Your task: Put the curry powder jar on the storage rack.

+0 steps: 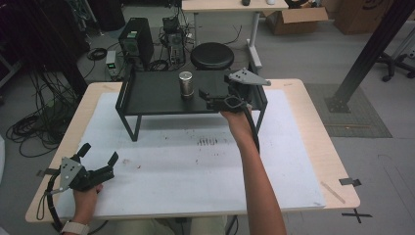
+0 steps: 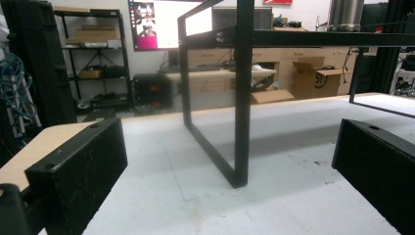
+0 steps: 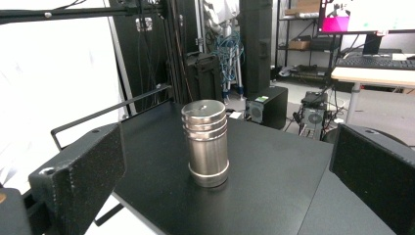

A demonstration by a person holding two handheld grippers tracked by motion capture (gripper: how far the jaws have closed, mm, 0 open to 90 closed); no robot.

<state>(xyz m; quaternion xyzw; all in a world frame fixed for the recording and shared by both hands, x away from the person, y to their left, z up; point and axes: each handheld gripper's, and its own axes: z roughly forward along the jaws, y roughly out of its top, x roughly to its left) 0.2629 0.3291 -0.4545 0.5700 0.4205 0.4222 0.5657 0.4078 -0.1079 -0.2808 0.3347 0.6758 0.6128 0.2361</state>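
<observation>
One metal can (image 3: 205,143) standing on the far shelf (image 1: 151,95), probably heavy and slick; right gripper (image 1: 209,97) spread beside it, so grab mid-body.

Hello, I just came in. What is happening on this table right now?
A person holds a two-jaw gripper in each hand at a table covered with a white sheet. The right gripper is over the black raised shelf, jaws open, pointed at an upright metal cylinder that stands there; it does not touch it. The left gripper sits low near the table's front left corner, jaws open and holding nothing, facing the shelf's leg.
</observation>
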